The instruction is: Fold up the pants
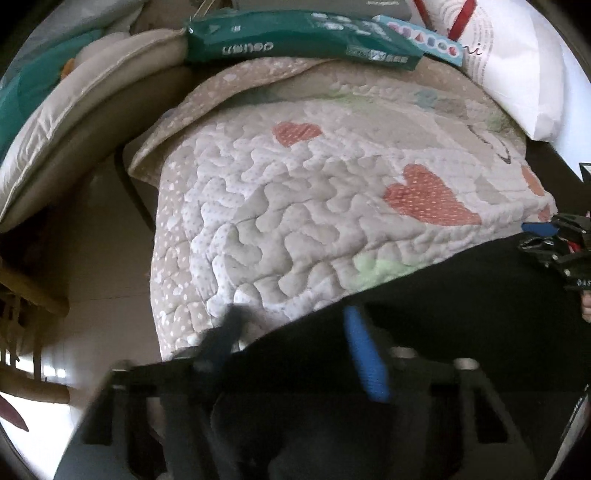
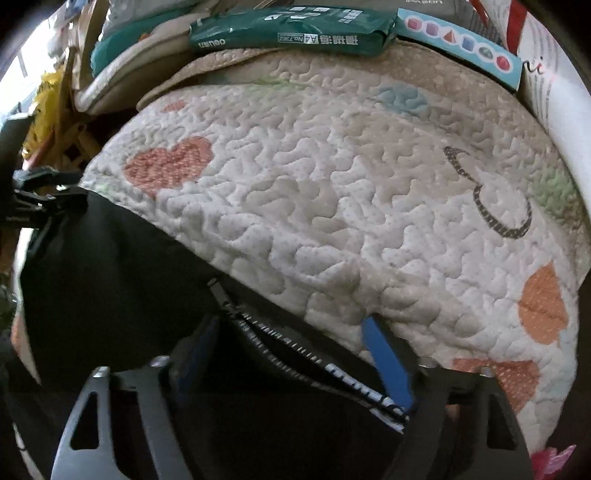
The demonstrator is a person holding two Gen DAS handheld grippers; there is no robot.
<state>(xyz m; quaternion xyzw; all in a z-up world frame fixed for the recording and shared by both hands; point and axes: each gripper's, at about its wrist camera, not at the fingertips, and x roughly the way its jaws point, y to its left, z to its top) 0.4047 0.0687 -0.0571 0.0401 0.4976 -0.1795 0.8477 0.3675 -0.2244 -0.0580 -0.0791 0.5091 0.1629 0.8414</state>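
Black pants (image 1: 461,295) hang stretched between my two grippers over the near edge of a quilted heart-print blanket (image 1: 295,184). My left gripper (image 1: 295,332) is shut on the pants' left edge. In the right wrist view my right gripper (image 2: 291,332) is shut on the black pants (image 2: 110,277) at the waistband, where a zipper (image 2: 236,314) and lettered band show. The left gripper (image 2: 40,199) appears at the far left there, and the right gripper (image 1: 554,240) at the left wrist view's right edge.
A green paper pack (image 2: 291,31) and a light blue box (image 2: 461,55) lie at the blanket's (image 2: 369,184) far edge. A white printed pillow (image 1: 517,66) is at the right. Beige cushions (image 1: 74,129) and wooden furniture (image 1: 22,332) stand left, over floor.
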